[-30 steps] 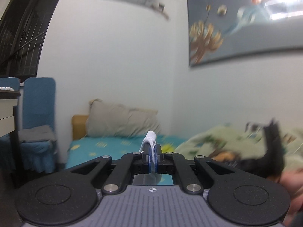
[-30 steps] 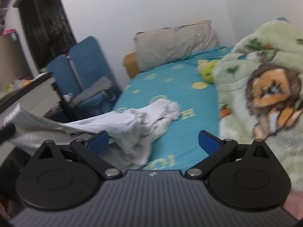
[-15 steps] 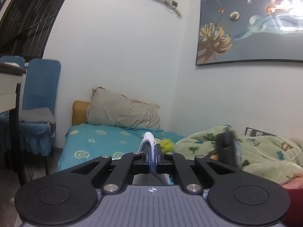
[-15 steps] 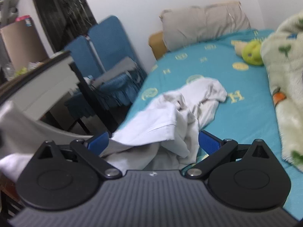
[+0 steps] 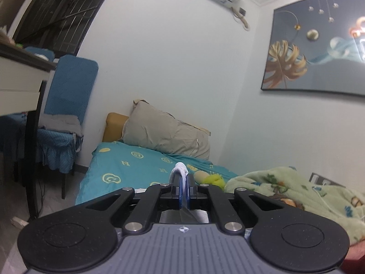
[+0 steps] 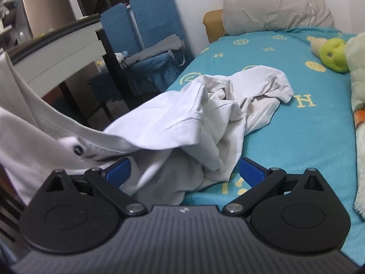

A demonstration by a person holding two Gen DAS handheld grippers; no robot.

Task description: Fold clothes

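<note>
Since earlier, right gripper [image 6: 183, 169] dropped closer, fingers spread, empty. Left gripper [image 5: 183, 188] fingers pinch white garment [image 6: 205, 114], crumpled on bed [image 6: 296, 137]. Soft, light, floppy; take buttoned hem edge.

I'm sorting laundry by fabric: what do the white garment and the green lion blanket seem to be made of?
The white garment looks like thin woven cotton or a cotton blend, matte: it creases sharply and shows stitched hems and an eyelet. The green lion blanket looks like plush fleece, probably synthetic: its surface is fuzzy and its folds are thick and rounded.
</note>
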